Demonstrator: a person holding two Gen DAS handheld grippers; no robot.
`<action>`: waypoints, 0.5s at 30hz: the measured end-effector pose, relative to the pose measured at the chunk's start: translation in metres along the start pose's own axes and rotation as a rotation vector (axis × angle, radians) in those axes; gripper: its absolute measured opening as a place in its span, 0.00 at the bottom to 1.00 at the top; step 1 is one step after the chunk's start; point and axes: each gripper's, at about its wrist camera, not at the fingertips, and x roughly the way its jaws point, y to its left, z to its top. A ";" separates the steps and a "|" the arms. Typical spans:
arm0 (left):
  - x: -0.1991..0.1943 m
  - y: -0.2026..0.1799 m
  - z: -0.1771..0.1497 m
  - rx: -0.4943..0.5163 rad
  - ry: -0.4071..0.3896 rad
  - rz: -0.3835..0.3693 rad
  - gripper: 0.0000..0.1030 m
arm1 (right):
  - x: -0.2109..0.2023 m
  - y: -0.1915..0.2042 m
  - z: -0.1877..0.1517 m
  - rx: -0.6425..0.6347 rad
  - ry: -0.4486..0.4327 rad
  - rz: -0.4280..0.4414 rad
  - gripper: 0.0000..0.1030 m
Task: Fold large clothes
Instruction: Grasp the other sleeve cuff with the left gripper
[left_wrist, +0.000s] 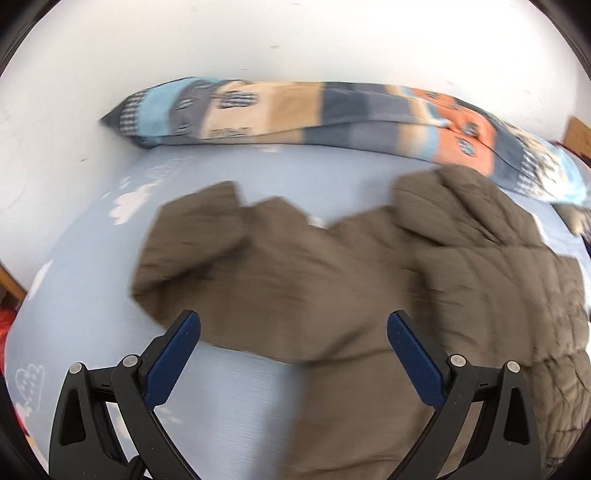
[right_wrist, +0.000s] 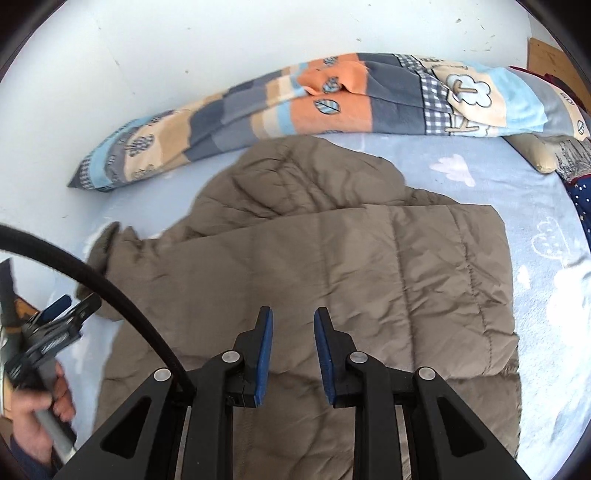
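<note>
A brown quilted jacket (left_wrist: 332, 280) lies spread on a light blue bed sheet (left_wrist: 92, 295). In the right wrist view the jacket (right_wrist: 332, 258) has one panel folded flat across its middle and a sleeve reaching left. My left gripper (left_wrist: 293, 325) hovers wide open over the jacket's left part, with nothing between its blue pads. In the right wrist view the left gripper (right_wrist: 70, 306) shows at the jacket's left edge, held by a hand (right_wrist: 33, 424). My right gripper (right_wrist: 293, 317) hangs over the jacket's near middle, jaws a narrow gap apart and empty.
A rolled patchwork quilt (right_wrist: 332, 99) lies along the white wall behind the jacket. A beige pillow (right_wrist: 543, 155) and a wooden headboard (right_wrist: 550, 62) are at the far right. A black cable (right_wrist: 122, 295) arcs across the left of the right wrist view. Bare sheet (right_wrist: 535, 206) lies right of the jacket.
</note>
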 end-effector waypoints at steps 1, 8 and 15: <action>0.002 0.015 0.003 -0.011 -0.009 0.015 0.98 | -0.005 0.004 -0.002 -0.002 -0.004 0.007 0.24; 0.034 0.084 0.007 0.047 -0.040 0.183 0.98 | -0.041 0.031 -0.035 0.036 -0.012 0.112 0.26; 0.080 0.078 0.011 0.231 -0.037 0.290 0.98 | -0.031 0.030 -0.040 0.011 0.018 0.123 0.27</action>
